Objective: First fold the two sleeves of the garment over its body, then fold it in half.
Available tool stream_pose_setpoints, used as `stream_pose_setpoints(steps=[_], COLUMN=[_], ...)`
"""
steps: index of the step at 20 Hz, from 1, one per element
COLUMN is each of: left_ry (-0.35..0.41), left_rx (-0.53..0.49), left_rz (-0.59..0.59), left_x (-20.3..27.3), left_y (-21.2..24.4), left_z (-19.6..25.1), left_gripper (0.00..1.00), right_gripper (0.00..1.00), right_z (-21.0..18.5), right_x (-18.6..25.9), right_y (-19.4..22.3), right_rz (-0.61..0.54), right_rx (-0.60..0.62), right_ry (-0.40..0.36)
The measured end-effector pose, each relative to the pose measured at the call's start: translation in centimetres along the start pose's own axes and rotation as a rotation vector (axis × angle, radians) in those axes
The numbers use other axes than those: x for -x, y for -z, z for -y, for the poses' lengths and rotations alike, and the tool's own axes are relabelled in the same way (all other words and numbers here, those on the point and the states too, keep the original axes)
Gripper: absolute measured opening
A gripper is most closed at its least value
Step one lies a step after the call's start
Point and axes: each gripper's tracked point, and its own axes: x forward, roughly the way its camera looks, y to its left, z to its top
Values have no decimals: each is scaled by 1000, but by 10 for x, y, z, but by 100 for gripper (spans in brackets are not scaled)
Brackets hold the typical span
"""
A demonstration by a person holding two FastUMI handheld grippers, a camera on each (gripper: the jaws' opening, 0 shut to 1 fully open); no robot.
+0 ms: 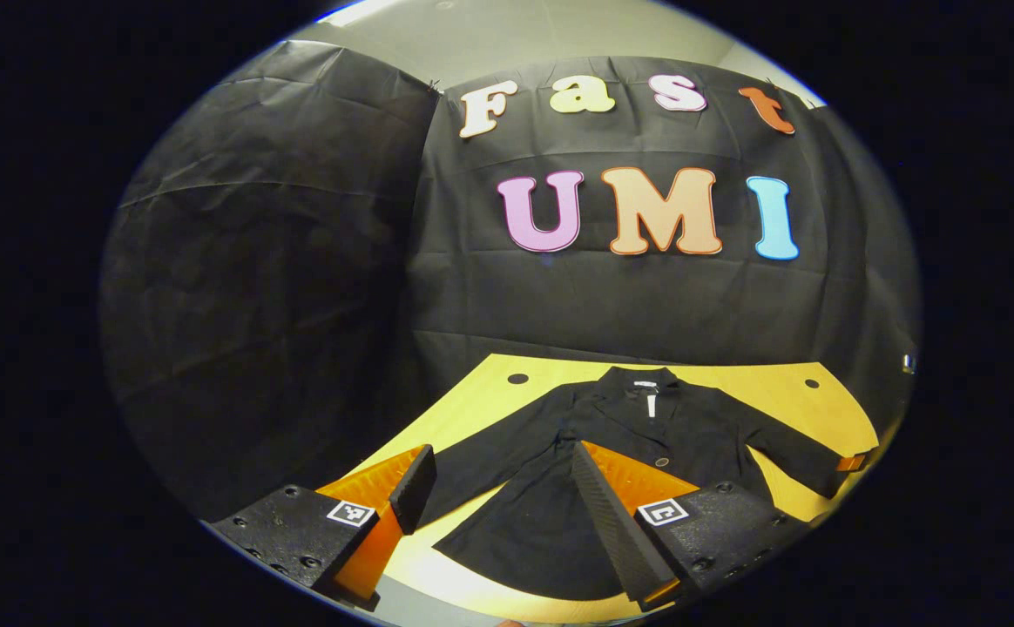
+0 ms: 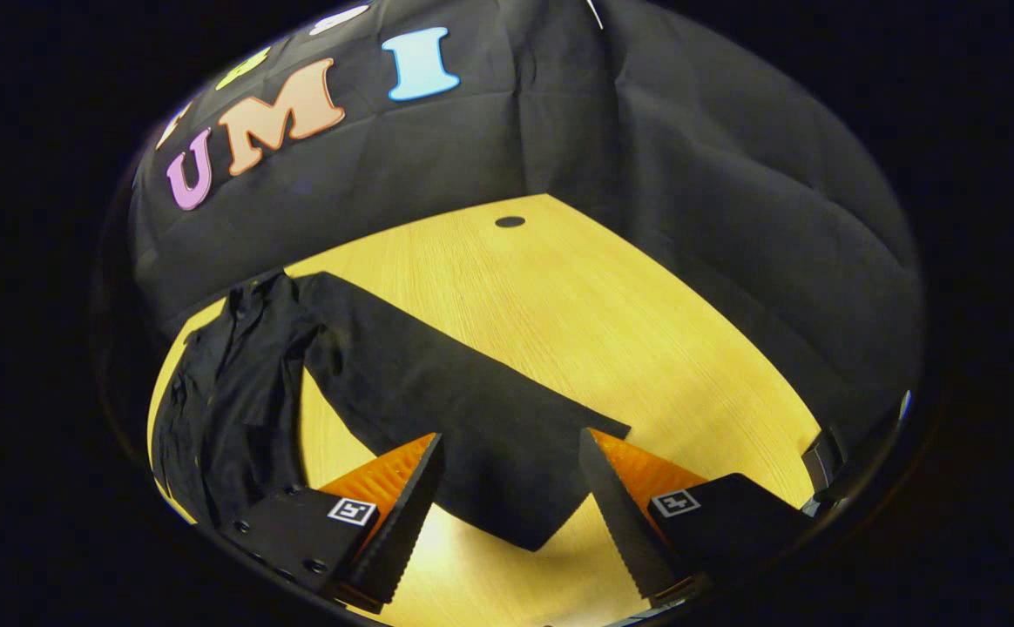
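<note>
A black jacket (image 1: pixel 638 453) lies flat and face up on the yellow wooden desk (image 1: pixel 786 383), collar toward the far edge by the booth wall, both sleeves spread out to the sides. In the left gripper view, the left gripper (image 1: pixel 507 496) hangs over the jacket's lower body, fingers spread wide apart, gripping nothing. In the right gripper view, the right gripper (image 2: pixel 511 496) hangs above the cuff end of one outstretched sleeve (image 2: pixel 463 401), fingers likewise spread, nothing between them.
</note>
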Motion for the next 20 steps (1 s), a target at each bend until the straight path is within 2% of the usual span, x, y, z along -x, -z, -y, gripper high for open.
stream_pose_setpoints(steps=[8, 9, 10, 12, 14, 15, 18, 19, 20], left_ry=[-17, -13, -10, -9, -7, -3, 11, 11, 10], left_rx=[-20, -17, -16, -16, -15, -12, 4, 8, 10], left_rz=[-4, -10, -17, -25, -34, -38, -35, -33, -35], left_x=[1, 0, 2, 3, 3, 3, 6, 7, 8], left_y=[2, 3, 6, 10, 13, 14, 15, 15, 16], left_z=[2, 4, 6, 8, 12, 15, 20, 21, 22], left_gripper=[93, 93, 93, 93, 93, 93, 94, 93, 93], right_gripper=[98, 93, 98, 93, 94, 97, 89, 79, 74], right_z=[6, 6, 6, 6, 7, 7, 0, -4, -8], right_x=[-19, -18, -19, -19, -21, -21, -18, -19, -20], right_y=[11, 9, 8, 10, 10, 10, 5, 6, 5], right_rz=[-69, -63, -64, -63, -58, -56, -61, -63, -64], right_rx=[54, 56, 57, 77, 100, 97, 105, 114, 123], right_ry=[13, 18, 18, 20, 16, 13, 1, -5, -12])
